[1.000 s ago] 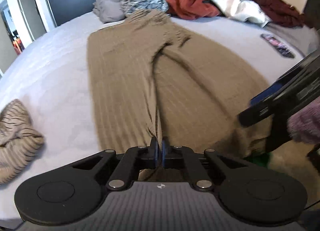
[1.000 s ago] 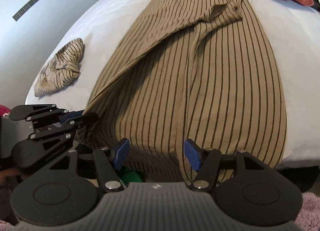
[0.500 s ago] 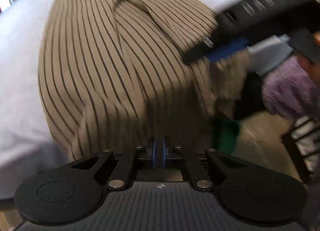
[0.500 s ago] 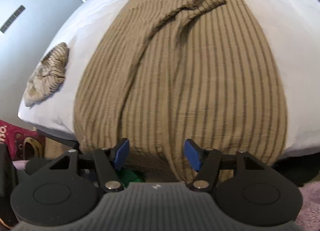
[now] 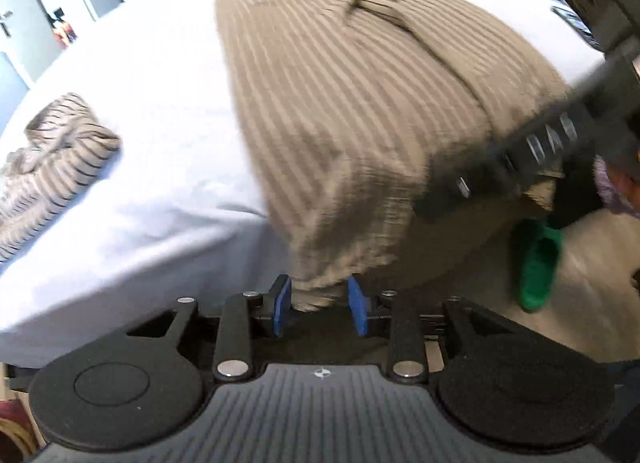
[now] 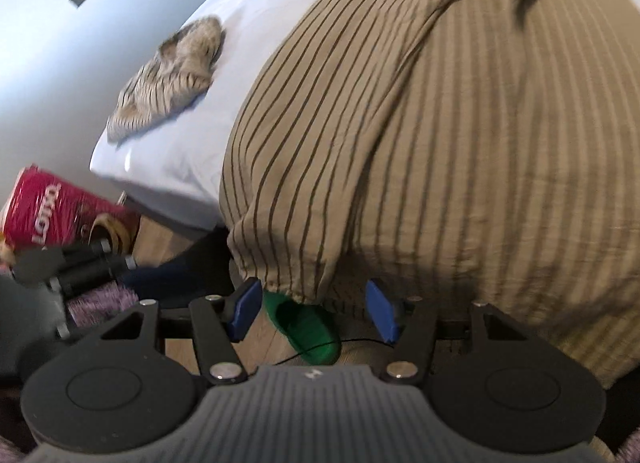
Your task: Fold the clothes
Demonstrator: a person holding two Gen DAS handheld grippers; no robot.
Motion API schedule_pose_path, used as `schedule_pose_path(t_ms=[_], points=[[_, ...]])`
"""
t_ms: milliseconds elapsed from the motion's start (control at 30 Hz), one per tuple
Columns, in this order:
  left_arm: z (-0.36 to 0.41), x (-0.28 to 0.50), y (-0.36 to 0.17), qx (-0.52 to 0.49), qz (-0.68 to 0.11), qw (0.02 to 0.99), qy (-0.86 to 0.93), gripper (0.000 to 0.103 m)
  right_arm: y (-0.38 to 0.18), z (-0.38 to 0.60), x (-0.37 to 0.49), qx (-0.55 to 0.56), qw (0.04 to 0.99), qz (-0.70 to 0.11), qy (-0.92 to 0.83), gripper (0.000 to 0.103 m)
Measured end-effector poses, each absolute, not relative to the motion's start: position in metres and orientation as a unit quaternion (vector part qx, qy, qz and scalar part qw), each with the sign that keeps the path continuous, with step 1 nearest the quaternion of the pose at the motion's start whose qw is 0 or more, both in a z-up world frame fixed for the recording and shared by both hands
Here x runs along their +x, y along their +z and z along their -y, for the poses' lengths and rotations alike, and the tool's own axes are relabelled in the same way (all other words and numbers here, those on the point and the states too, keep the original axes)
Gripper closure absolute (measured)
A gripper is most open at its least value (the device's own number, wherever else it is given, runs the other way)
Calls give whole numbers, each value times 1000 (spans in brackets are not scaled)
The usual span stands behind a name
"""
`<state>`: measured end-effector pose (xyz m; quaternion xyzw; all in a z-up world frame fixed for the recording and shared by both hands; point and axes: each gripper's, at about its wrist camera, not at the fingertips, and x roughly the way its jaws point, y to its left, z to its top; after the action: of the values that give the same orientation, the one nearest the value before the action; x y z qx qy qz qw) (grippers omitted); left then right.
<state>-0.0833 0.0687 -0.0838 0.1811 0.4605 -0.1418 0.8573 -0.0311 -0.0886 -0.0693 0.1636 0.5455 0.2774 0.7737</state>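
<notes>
Tan, dark-striped trousers [image 5: 360, 111] are spread on the white-sheeted bed [image 5: 152, 95], cuffs overhanging. Left claw [image 5: 319, 305], just opened, brackets one cuff ungripped; right claw [image 6: 312, 313] is open. Gripping both hems is judged next.

Black hand-held gripper [image 5: 320, 305], blue pads [image 5: 281, 303], silver screws, ribbed grey housing

Both your grippers angle downward, jaws parted.
Your black left gripper [image 5: 320, 305] has just been opening; your black right gripper [image 6: 314, 313] gapes wider.
</notes>
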Motion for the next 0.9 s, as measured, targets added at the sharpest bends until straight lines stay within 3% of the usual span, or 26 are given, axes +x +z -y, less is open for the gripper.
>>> schedule_pose_path(t_ms=[200,233,300,333,467,800,900], points=[[-93,-64,-83,130,-459,873,-103,74,-95,68,-25,155,783,-530,286,43],[-96,-62,-82,121,-460,874,-99,74,-98,67,-23,171,782,-527,286,48],[-101,-60,-82,106,-460,877,-89,74,-105,70,-19,207,769,-534,284,75],[-104,-59,-82,100,-460,878,-83,74,-106,72,-18,217,762,-540,282,94],[-108,-60,-81,82,-463,880,-72,74,-95,85,-23,254,748,-548,276,100],[-87,-54,-58,80,-441,887,-109,74,-63,113,-48,265,747,-562,238,101],[-64,-35,-41,95,-428,886,-151,68,-69,119,-49,283,742,-564,228,101]])
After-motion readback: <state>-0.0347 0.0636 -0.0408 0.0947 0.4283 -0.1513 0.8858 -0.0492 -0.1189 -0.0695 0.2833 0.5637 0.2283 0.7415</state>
